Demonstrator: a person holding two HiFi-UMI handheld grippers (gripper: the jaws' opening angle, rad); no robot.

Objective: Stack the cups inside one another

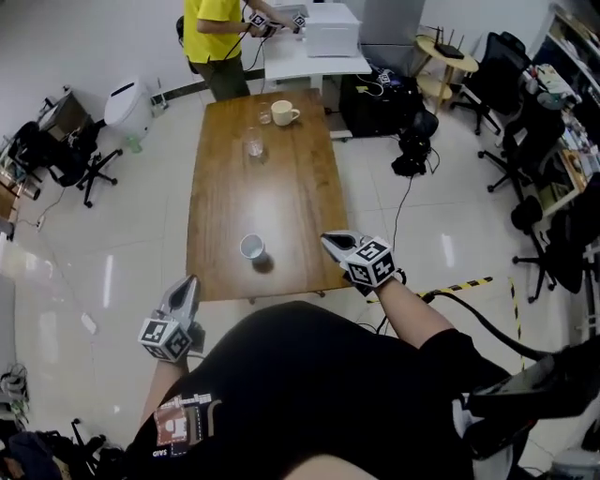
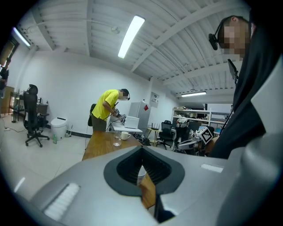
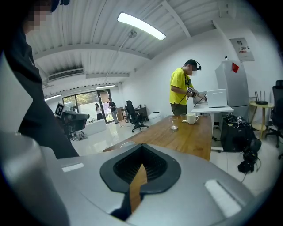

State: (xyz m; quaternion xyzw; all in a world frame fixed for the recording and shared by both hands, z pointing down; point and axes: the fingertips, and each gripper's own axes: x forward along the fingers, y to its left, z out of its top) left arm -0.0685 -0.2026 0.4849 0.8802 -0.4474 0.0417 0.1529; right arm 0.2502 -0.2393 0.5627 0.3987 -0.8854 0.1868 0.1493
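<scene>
Cup (image 1: 251, 247) stands on the table (image 1: 225, 192), at nine o'clock from the right gripper (image 1: 330, 241), two o'clock from the left gripper (image 1: 190, 283); both grippers closed tight, empty

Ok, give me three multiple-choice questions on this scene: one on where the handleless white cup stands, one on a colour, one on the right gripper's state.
1. Where on the table is the white cup?
A. near end, by the grippers
B. far end
C. dead centre
2. The shirt of the person at the far end is:
A. red
B. yellow
C. blue
3. The right gripper is:
A. shut on the cup
B. wide open
C. shut, empty

Answers:
1. A, it stands close to the near edge.
2. B, the shirt is plainly yellow.
3. C, its jaws meet with nothing between them.
</scene>
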